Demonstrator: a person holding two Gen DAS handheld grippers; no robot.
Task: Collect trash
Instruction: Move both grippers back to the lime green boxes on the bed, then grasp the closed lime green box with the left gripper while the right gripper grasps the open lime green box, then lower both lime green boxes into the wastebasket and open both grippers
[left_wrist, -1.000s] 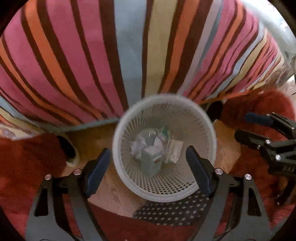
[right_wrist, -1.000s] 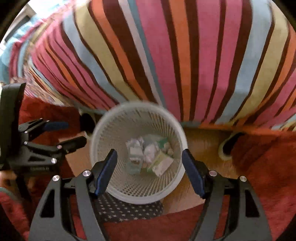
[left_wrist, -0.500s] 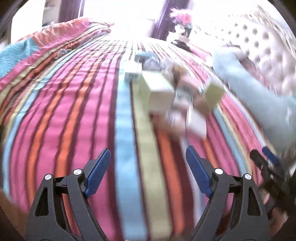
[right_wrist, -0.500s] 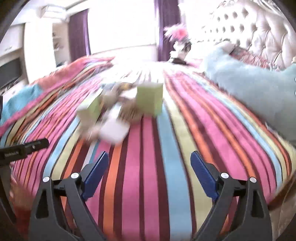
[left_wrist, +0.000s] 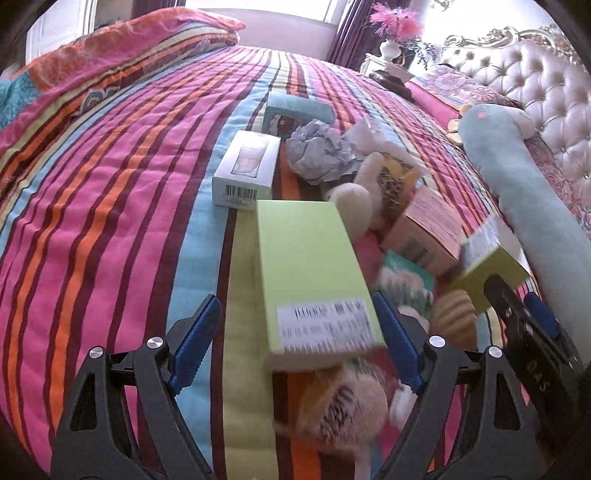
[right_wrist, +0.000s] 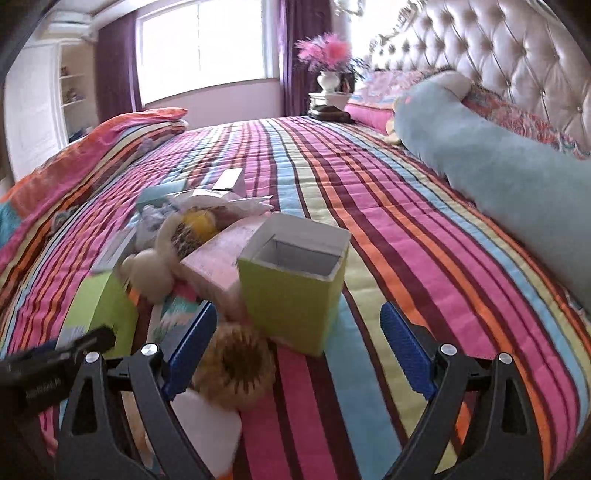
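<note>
Two sets of tongs, left tongs (left_wrist: 295, 332) and right tongs (right_wrist: 297, 341), hover spread apart and empty above boxes on the striped bed (right_wrist: 406, 229), a green box (left_wrist: 314, 273) lying below the left.

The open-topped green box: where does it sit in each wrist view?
Left wrist: open-topped green box at right, blurred, beyond the right gripper.
Right wrist: centre, upright, ahead of the open fingers.
Shared landmark: pink box beside it.

Each gripper (left_wrist: 295, 339) (right_wrist: 299, 347) is black-framed with ridged blue pads and silver screws.
</note>
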